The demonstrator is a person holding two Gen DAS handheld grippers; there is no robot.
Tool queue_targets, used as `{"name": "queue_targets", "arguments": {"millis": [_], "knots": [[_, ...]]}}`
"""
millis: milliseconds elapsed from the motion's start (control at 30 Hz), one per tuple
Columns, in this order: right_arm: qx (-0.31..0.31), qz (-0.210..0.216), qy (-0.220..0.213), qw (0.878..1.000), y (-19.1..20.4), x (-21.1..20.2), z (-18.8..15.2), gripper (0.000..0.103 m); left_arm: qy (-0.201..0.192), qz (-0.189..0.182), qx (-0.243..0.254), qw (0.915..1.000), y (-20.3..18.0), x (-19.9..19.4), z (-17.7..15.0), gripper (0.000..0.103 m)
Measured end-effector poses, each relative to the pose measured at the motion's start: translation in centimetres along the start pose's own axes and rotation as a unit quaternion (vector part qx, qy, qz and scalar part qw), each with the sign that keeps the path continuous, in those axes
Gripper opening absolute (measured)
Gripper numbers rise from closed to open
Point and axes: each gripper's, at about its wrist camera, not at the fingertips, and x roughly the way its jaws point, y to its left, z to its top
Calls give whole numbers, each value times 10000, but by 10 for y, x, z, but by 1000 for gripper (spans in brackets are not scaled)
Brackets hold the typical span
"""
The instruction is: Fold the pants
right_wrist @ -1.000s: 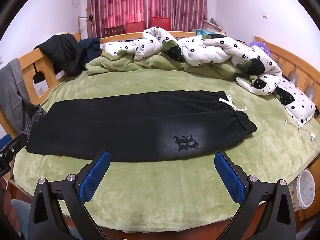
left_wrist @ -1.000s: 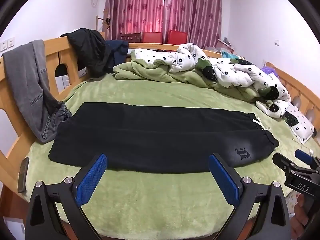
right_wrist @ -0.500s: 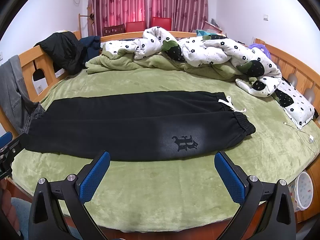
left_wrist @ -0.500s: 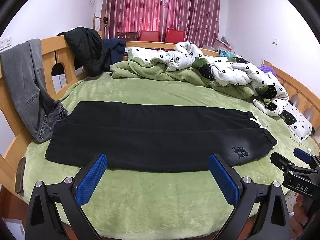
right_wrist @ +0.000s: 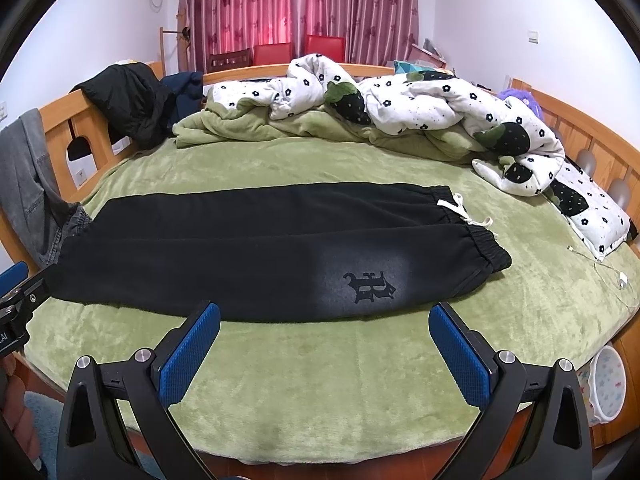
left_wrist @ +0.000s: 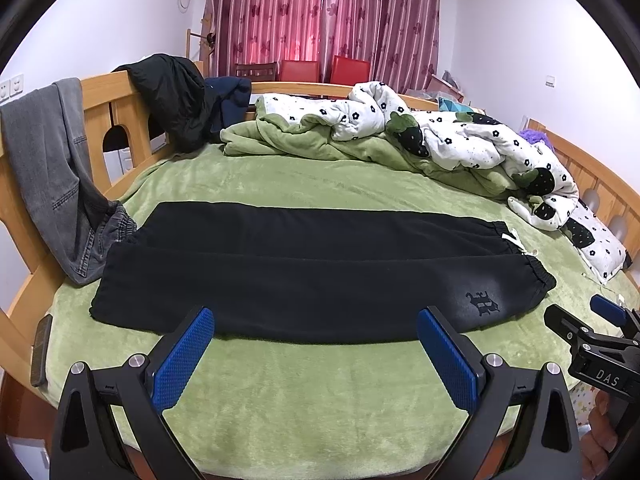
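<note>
pants (left_wrist: 312,272): black, grey patch with dark emblem | bed (left_wrist: 320,392) blanket: green | quilt (left_wrist: 460,140): white, black-flowered | curtains (left_wrist: 320,16): maroon, flowered | left tongs (left_wrist: 316,354) pads: blue

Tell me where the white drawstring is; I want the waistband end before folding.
The white drawstring lies at the right end of the black pants, spilling from the waistband onto the green blanket, toward the flowered pillow.
</note>
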Motion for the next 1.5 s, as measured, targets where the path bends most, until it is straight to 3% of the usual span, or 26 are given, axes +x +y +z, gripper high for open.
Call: {"name": "queue_targets", "arguments": {"millis": [1500], "knots": [[-14, -30, -13, 10000, 1, 2, 0, 102, 17, 9, -2, 10000, 2, 0, 0, 102]]}}
